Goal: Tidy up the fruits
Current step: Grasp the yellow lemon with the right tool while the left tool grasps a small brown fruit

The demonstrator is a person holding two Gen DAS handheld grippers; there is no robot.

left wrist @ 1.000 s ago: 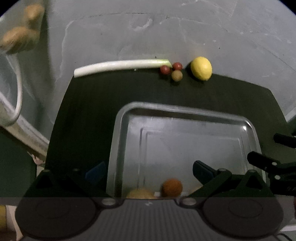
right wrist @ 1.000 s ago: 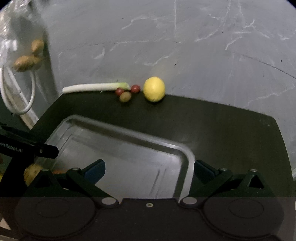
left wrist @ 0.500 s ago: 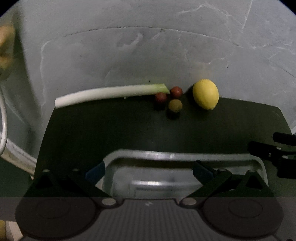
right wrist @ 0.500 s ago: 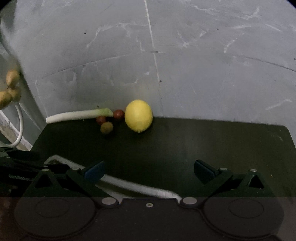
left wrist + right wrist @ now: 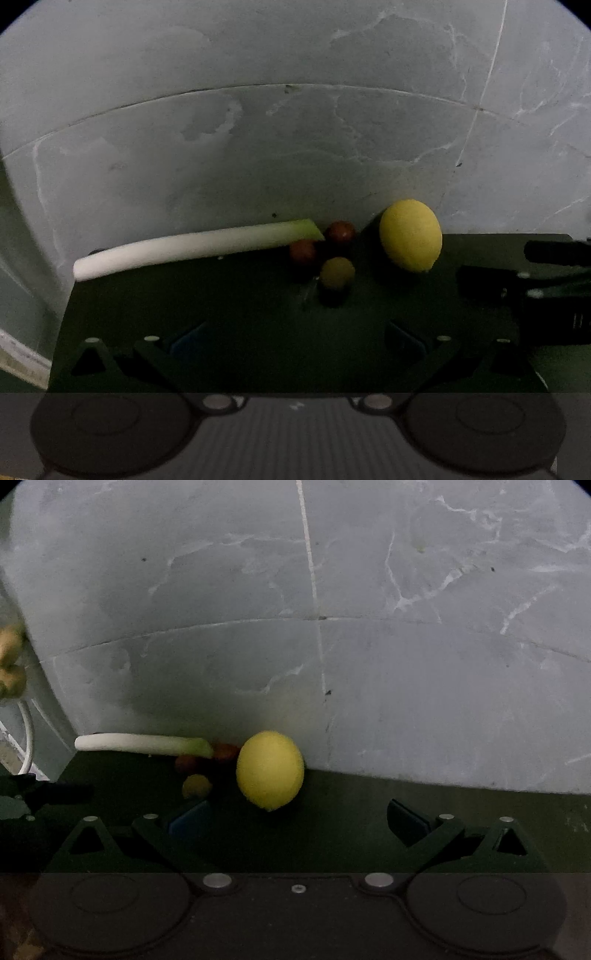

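Yellow lemon (image 5: pixel 270 770) lies on dark mat (image 5: pixel 406 801), outside any container.

You see one yellow lemon (image 5: pixel 410 235), two small red fruits (image 5: pixel 340 231), one small green fruit (image 5: pixel 337 272) and one long leek (image 5: pixel 195 248).

Left tongs (image 5: pixel 295 338) spread wide and empty, right tongs (image 5: pixel 297 818) likewise, side by side
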